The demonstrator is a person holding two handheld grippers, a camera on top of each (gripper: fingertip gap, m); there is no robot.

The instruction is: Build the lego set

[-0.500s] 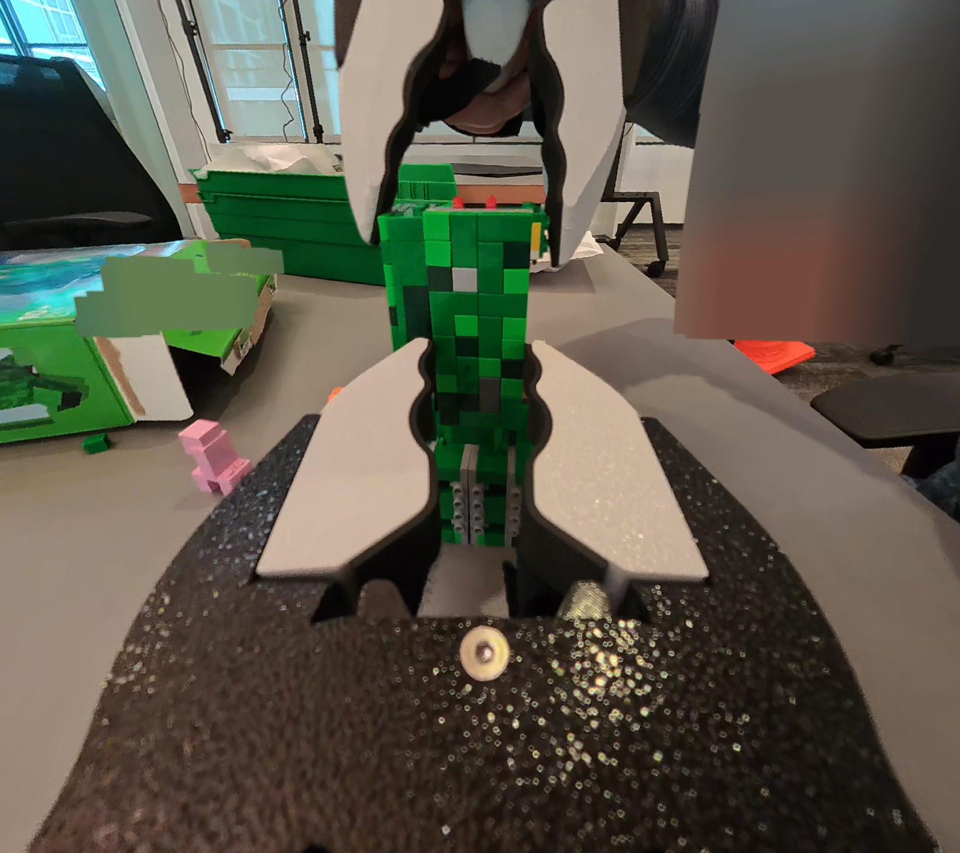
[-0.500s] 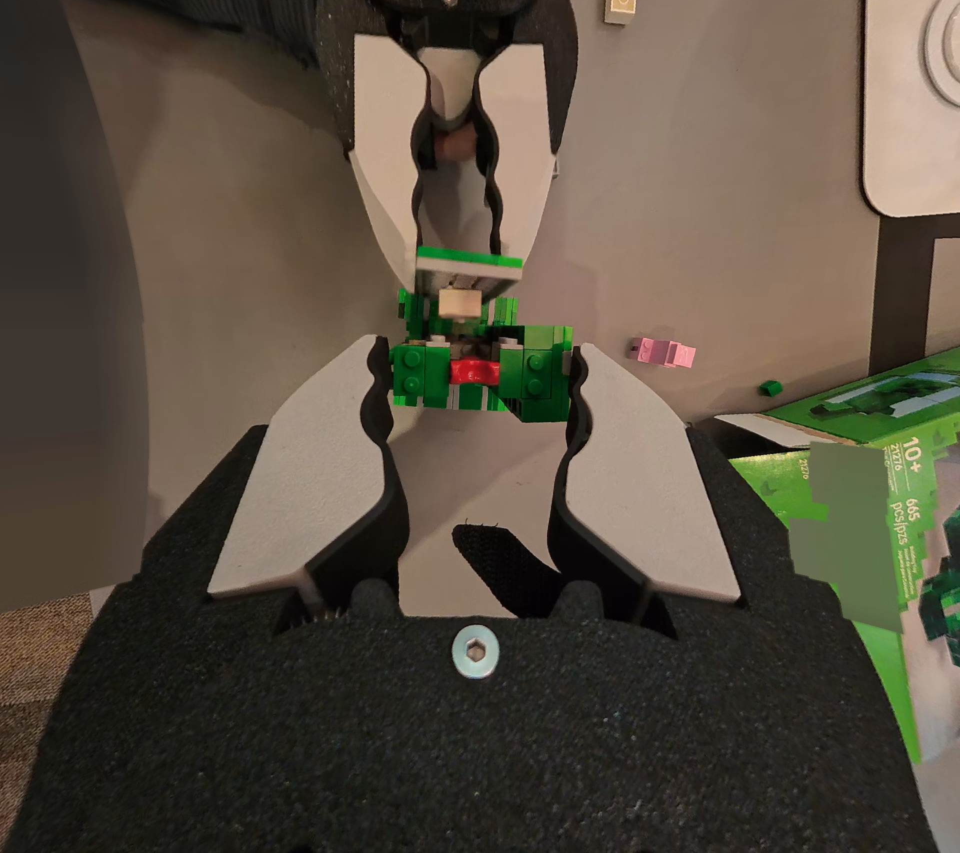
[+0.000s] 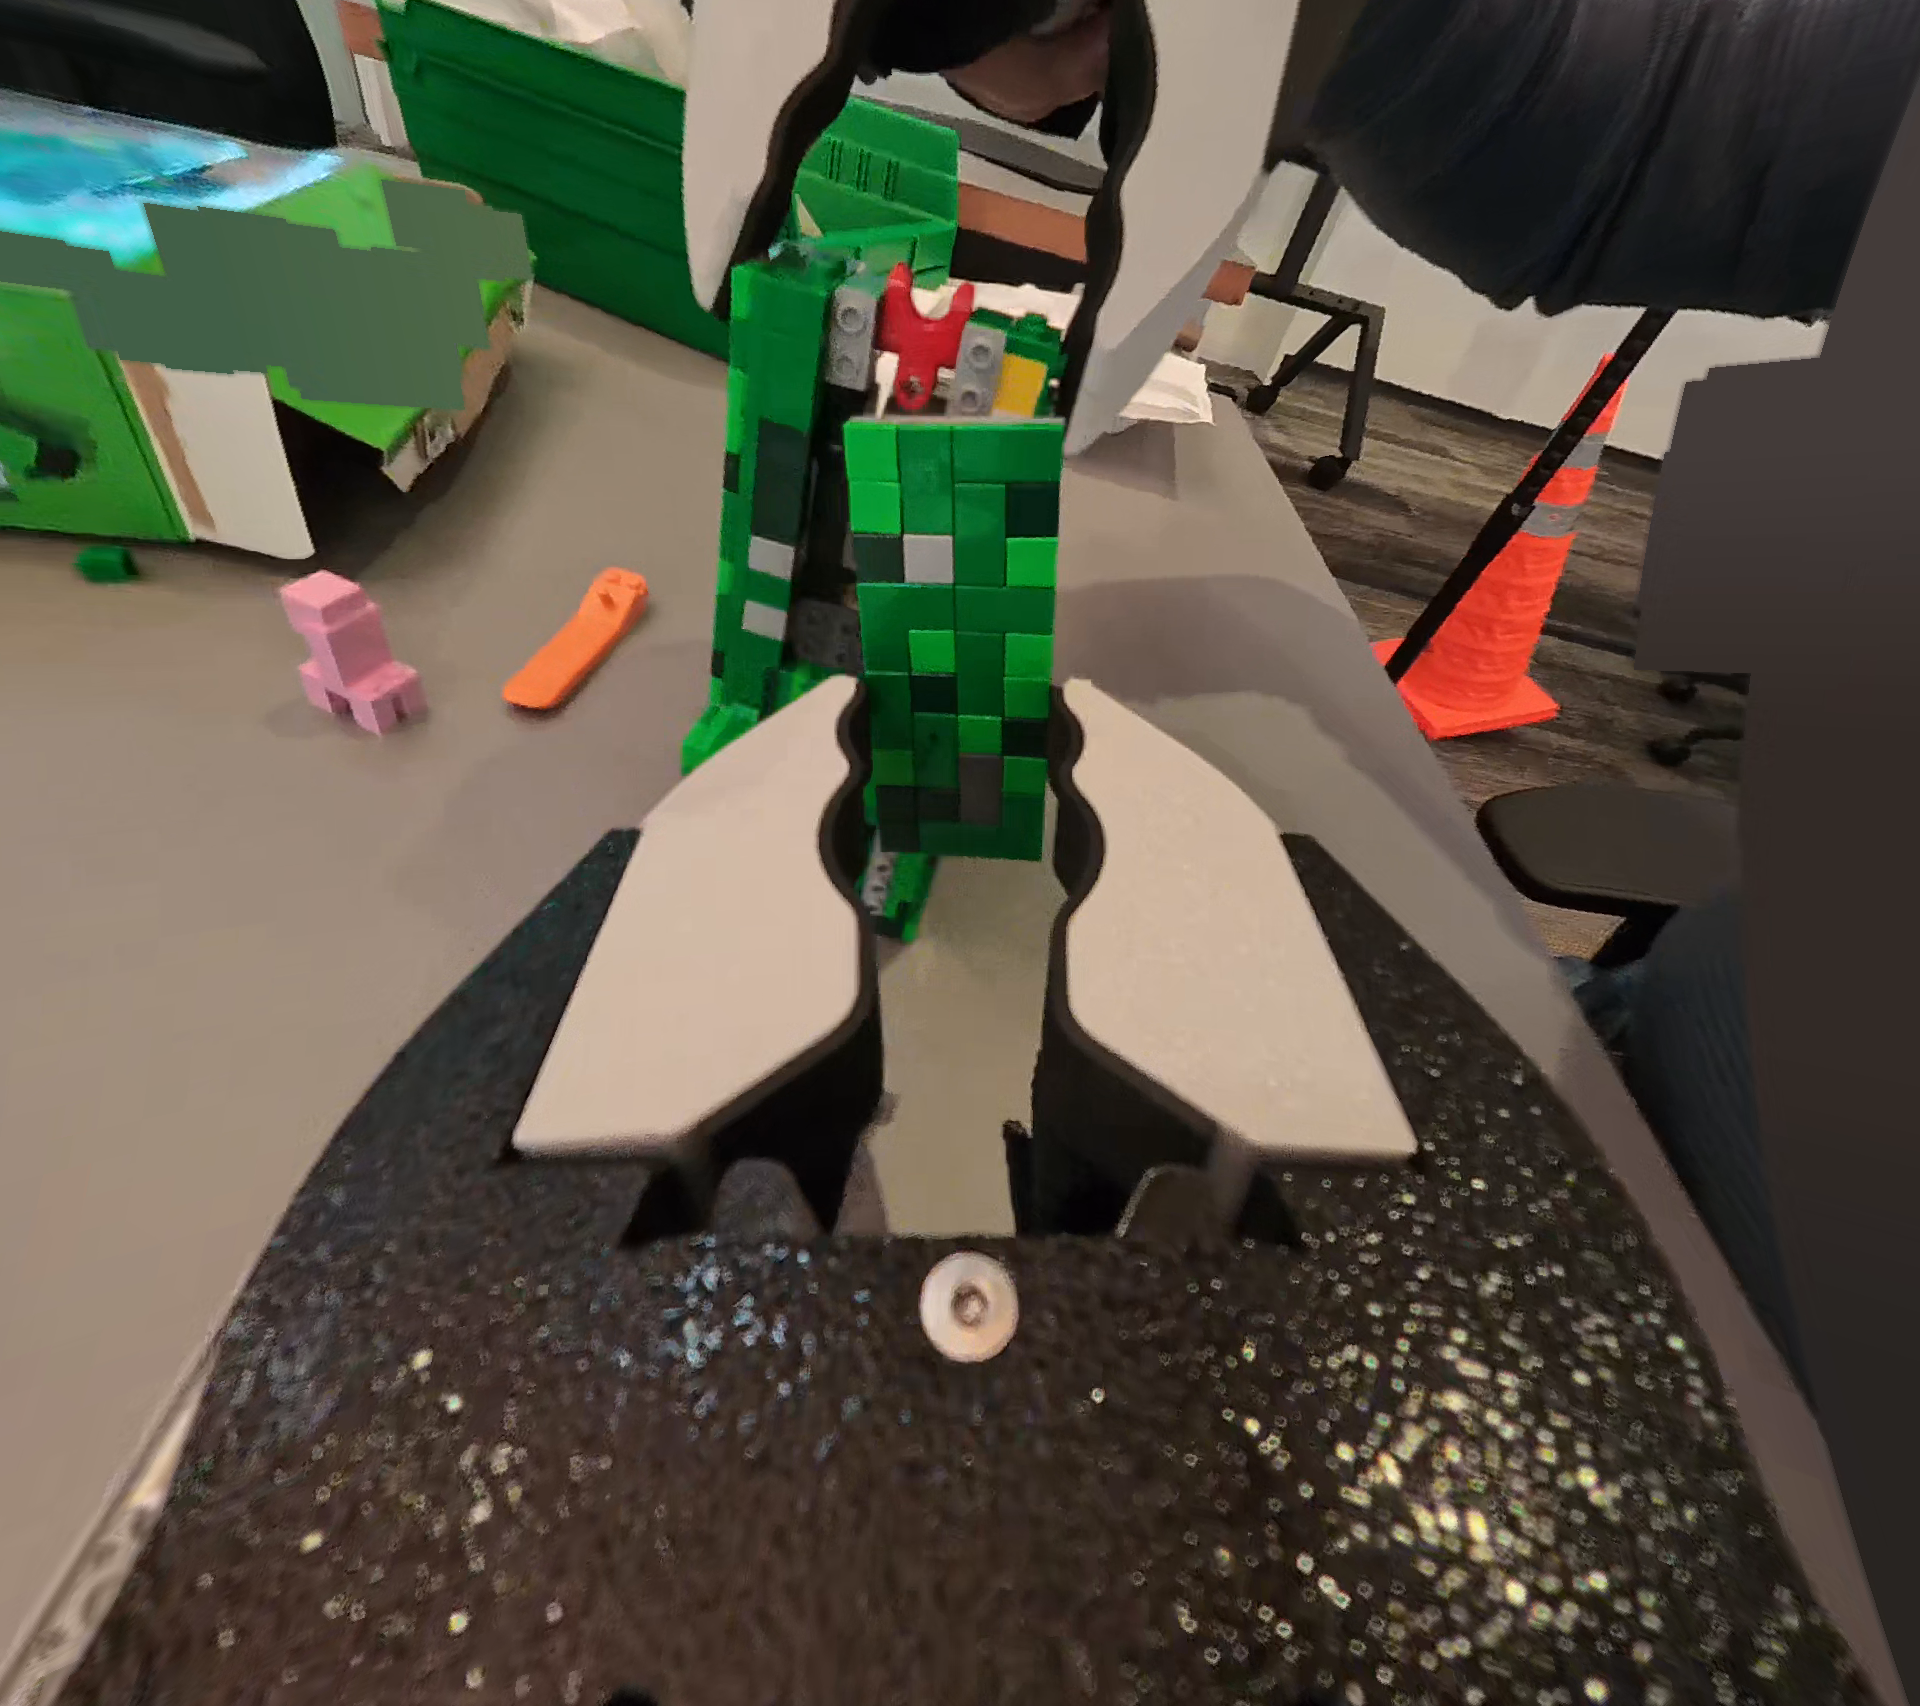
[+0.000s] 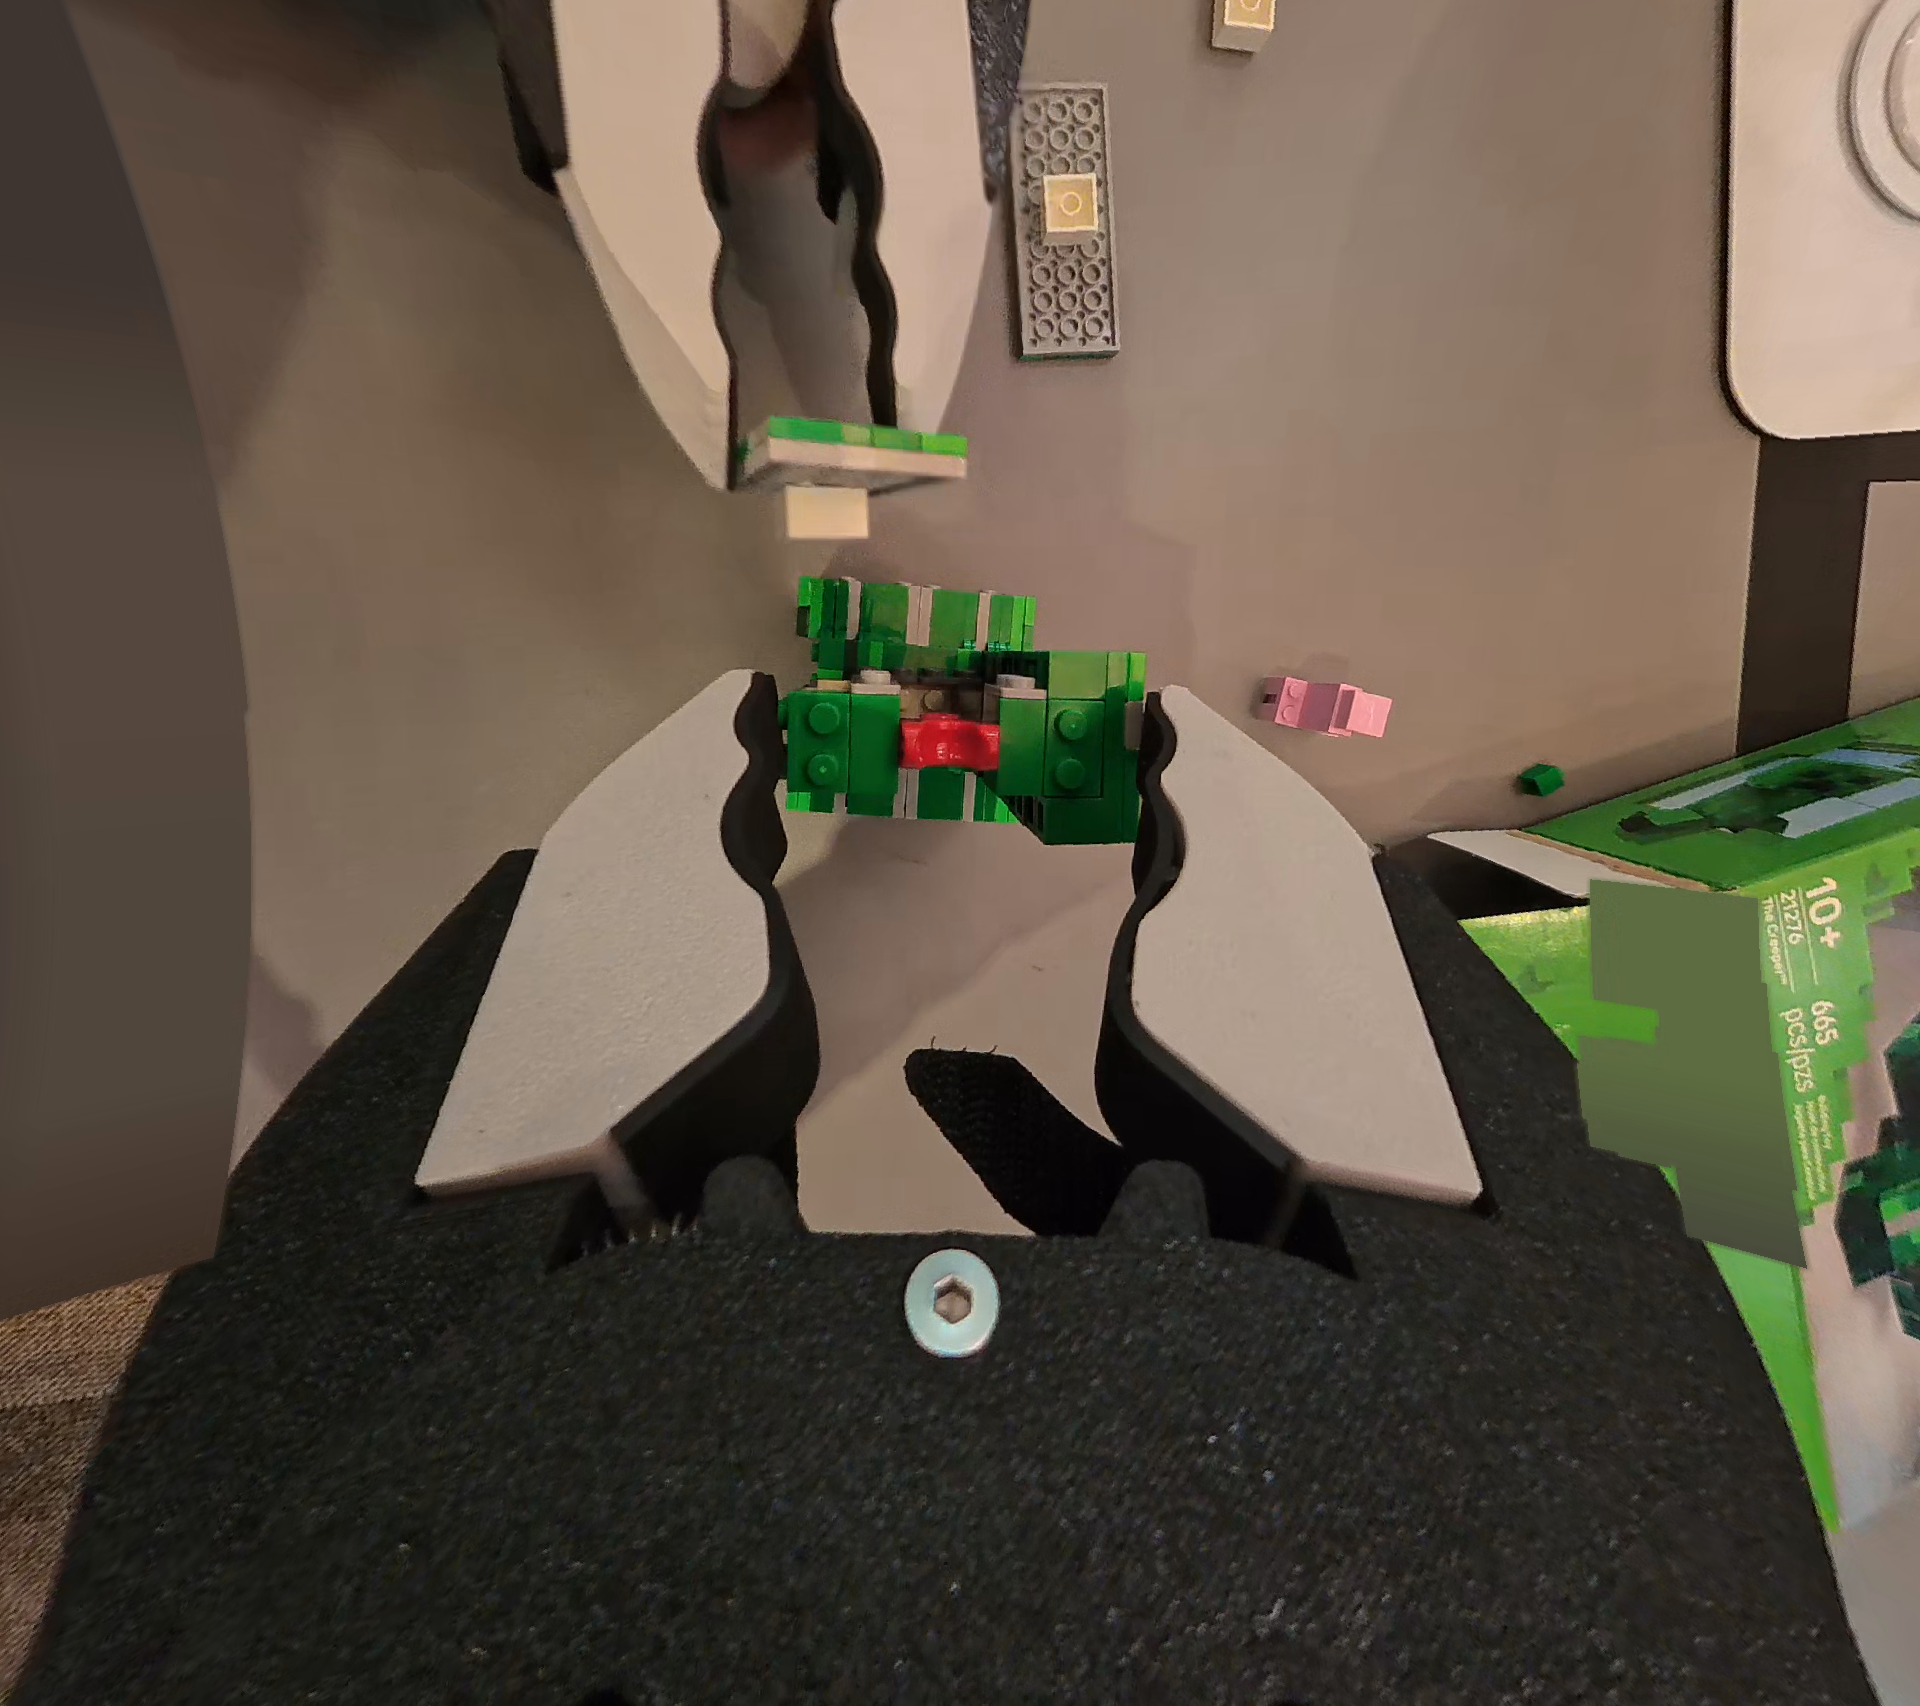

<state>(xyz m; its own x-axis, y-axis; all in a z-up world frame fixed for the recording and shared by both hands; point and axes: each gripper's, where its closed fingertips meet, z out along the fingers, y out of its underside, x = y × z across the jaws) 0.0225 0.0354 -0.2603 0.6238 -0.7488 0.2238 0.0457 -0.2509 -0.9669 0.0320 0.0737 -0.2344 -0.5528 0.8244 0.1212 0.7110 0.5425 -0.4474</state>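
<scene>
Left hand-held gripper (image 3: 956,721): partly closed, both pads pressed on the side edges of a flat green tiled panel (image 3: 956,596), held upright.
Right hand-held gripper (image 4: 956,721): spread wide, pads clamped against both sides of the green brick tower (image 4: 1070,742) at its top – red piece (image 4: 948,742) between them.
Panel and tower: apart, tower just beyond the left fingertips.
Left of the left hand-held gripper: orange brick separator (image 3: 577,643), pink pig figure (image 3: 348,654) – both on the surface (image 3: 312,877).
</scene>
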